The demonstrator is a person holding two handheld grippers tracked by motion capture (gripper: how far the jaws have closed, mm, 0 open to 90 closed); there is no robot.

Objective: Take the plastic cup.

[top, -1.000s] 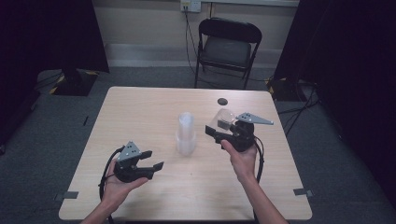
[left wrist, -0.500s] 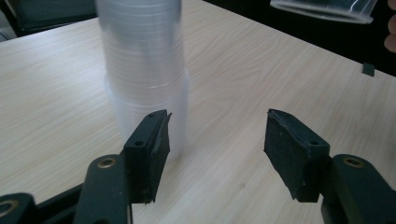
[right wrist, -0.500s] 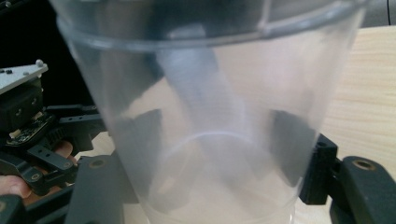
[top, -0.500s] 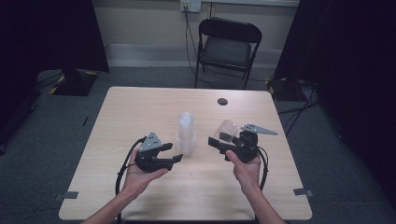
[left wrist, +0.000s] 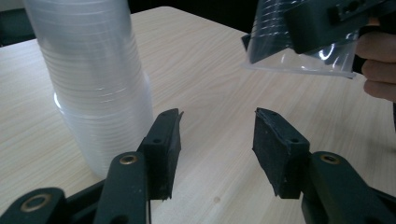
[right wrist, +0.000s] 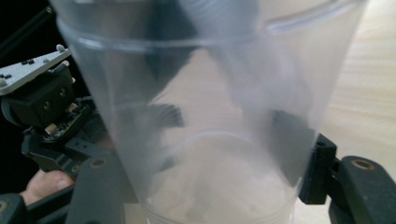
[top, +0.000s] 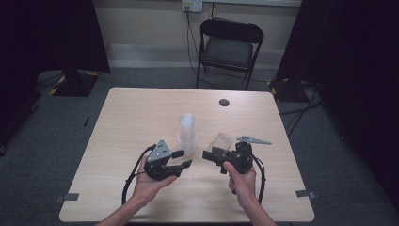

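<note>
Cup (top: 220, 142), clear plastic, sits clamped in my right tool (top: 212, 156), now lowered beside the stack (top: 187, 134); my left tool (top: 182, 159), jaws just narrowing on nothing, has slid close.

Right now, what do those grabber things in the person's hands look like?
Both are black. The left gripper and right gripper each have two chunky jaws with brass-coloured pivot pins, a grey three-cornered plate on top and a black cable trailing off. The forearms are bare, no sleeves.
</note>
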